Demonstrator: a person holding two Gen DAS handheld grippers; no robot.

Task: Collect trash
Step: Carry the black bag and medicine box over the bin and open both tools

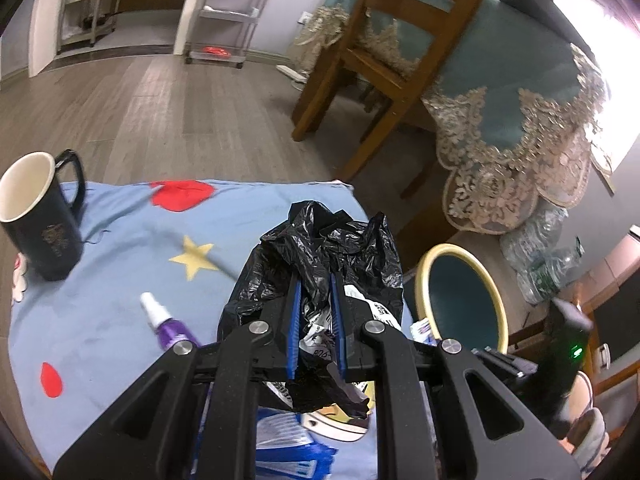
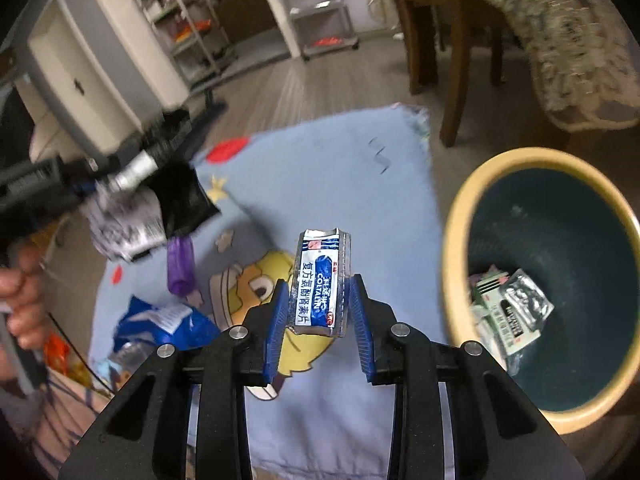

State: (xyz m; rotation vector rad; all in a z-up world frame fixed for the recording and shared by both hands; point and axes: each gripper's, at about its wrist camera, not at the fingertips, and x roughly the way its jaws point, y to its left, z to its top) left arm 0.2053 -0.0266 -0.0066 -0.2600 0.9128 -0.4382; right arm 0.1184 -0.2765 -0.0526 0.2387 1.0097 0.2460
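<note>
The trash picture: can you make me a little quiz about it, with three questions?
1. True or false: the right gripper is shut on a small blue and white medicine box.
2. What does the left gripper hold? A) the black mug B) a black plastic bag with crumpled paper C) the purple spray bottle
3. Fill the gap: the trash bin with the cream rim already has some ______ in it.

Key
1. True: both blue pads press the box's sides.
2. B: the bag is pinched between the pads.
3. Wrappers: a few packets lie at the bottom.
</note>
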